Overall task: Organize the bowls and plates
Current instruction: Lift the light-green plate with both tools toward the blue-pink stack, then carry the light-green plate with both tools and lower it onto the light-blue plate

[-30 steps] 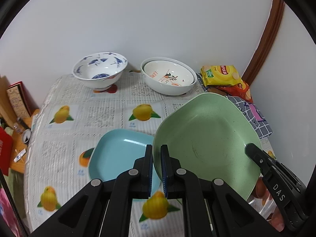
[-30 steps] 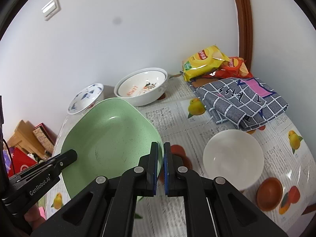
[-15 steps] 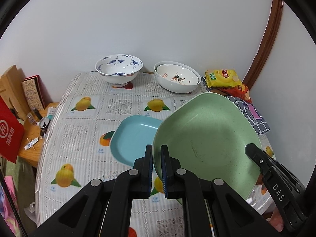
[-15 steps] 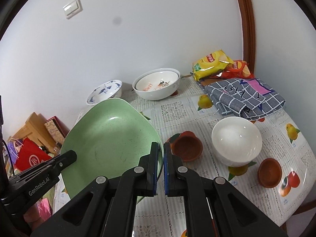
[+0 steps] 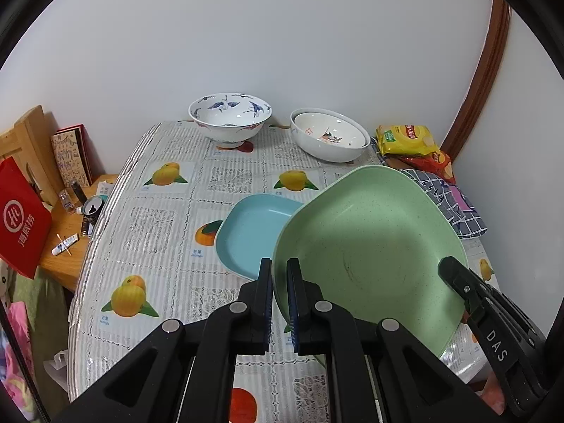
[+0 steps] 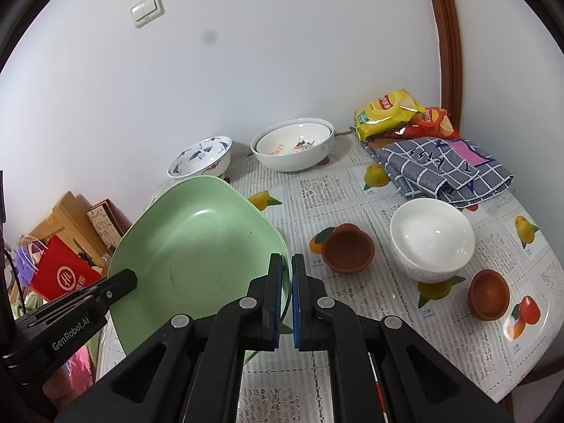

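Observation:
Both grippers hold a large green plate (image 5: 370, 246) in the air above the table. My left gripper (image 5: 279, 268) is shut on its left rim; my right gripper (image 6: 286, 264) is shut on its right rim (image 6: 197, 243). A blue plate (image 5: 253, 225) lies on the table below the green plate's left side. At the back stand a blue-patterned bowl (image 5: 230, 117) and two nested white bowls (image 5: 329, 137). A white bowl (image 6: 431, 243) and two brown bowls (image 6: 347, 248) (image 6: 489, 293) sit on the table's right side.
Snack bags (image 6: 387, 112) and a folded checked cloth (image 6: 440, 172) lie at the back right. A low wooden side table (image 5: 70, 225) with small items, a red bag (image 5: 21, 218) and books stands left of the table edge. The wall is close behind.
Both grippers have lifted the green plate higher and pulled back; the table looks farther away and more of it shows, including the brown bowls.

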